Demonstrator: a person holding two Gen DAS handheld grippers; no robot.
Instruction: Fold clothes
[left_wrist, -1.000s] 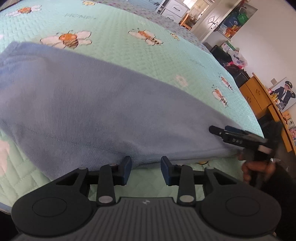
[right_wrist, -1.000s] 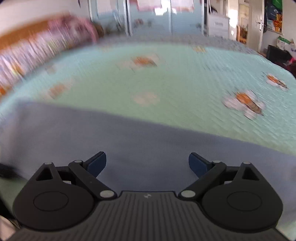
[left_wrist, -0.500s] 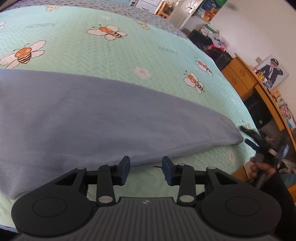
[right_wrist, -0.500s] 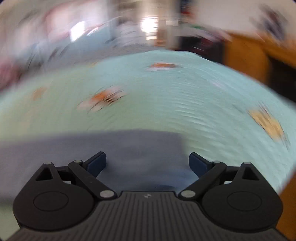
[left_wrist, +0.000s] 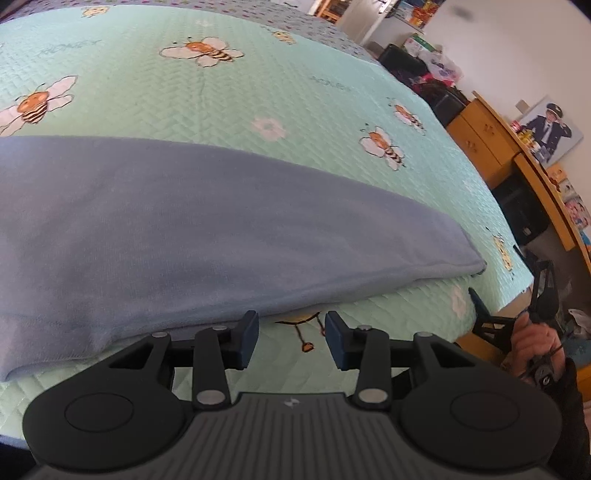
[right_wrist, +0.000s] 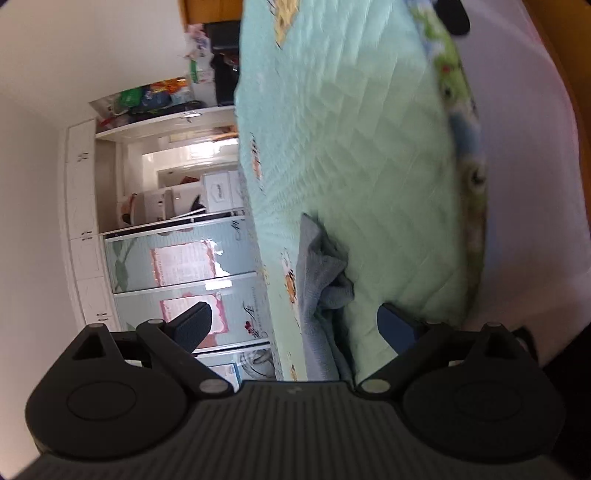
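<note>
Lying across the near side of a bed (left_wrist: 295, 96) dressed in a mint quilted cover with bees and daisies, wardrobes and wooden drawers crowding the room behind: a blue-grey cloth (left_wrist: 207, 236), spread flat in a long band, running along the near edge of the bed and ending in a squared corner close to the bed's right edge. Looking soft and slightly fuzzy like terry or fleece, plain in colour, apparently doubled already, with a thick rounded near hem lifting a little off the cover. Hovering just off that near hem: left claw (left_wrist: 291, 338), tilted down, fingers partly apart and empty, nothing between the pads. Waiting beyond the cloth's right end, off the bed's right edge, gripped by a hand (left_wrist: 532, 347): right claw (right_wrist: 293, 323), rolled onto its side, fingers wide apart and empty, the rumpled end of the cloth sitting ahead in the gap but not pinched. Judging the step as reaching for a fresh hold before the next fold. Doing it well probably meaning: sliding the lower finger of each claw under the hem rather than poking at the top layer, catching every layer together, taking the right hold at the corner and the left along the same edge, then lifting both evenly to keep the edges lined up.
</note>
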